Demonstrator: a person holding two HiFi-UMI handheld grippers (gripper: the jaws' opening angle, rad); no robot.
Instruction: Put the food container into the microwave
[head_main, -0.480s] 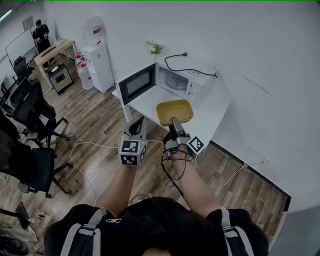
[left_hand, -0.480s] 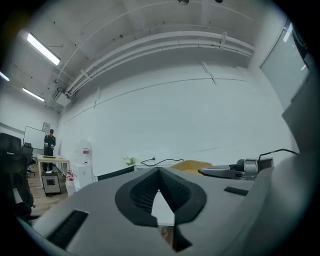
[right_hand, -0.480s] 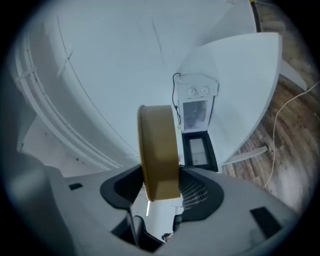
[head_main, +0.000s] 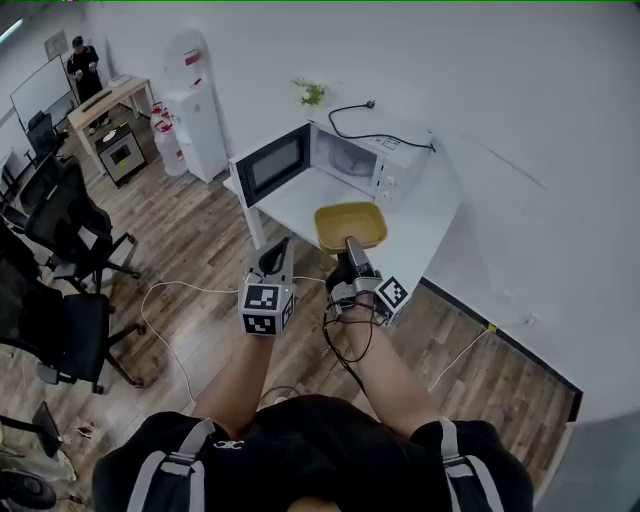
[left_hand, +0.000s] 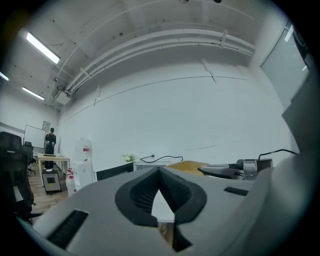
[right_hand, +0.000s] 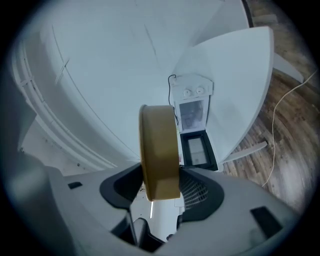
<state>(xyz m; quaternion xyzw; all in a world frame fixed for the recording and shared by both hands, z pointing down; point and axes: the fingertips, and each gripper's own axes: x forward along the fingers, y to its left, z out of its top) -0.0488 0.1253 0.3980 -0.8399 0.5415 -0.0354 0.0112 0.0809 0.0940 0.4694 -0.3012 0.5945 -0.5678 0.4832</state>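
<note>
The right hand-held gripper (head_main: 348, 242) is clenched on the near rim of the shallow yellow rectangular food container (head_main: 350, 224), which is lifted off the surface and hangs over the front part of the white counter (head_main: 420, 240). From the right gripper view the container (right_hand: 159, 150) is seen edge-on, its wall pinched between the two jaws (right_hand: 159, 187). It juts straight ahead of the gripper, and its longer side appears to lie crosswise to the jaws. Its inside shows plain yellow, with nothing in it.

The white microwave (head_main: 385, 165) stands along the back edge of the counter. Its dark-windowed door (head_main: 272, 165) is swung wide open toward the counter's left edge. The open cavity lies beyond the container and a little to the left, so my guess is the coming move is a forward push toward the back edge, with the container kept level. The cavity looks empty as far as can be made out.

The left hand-held gripper (head_main: 277, 250) hangs just off the counter's front edge, beside the right one and apart from the container. Its jaws (left_hand: 160, 175) are pressed together on nothing. The right arm is plainly the nearer one to the opening.
</note>
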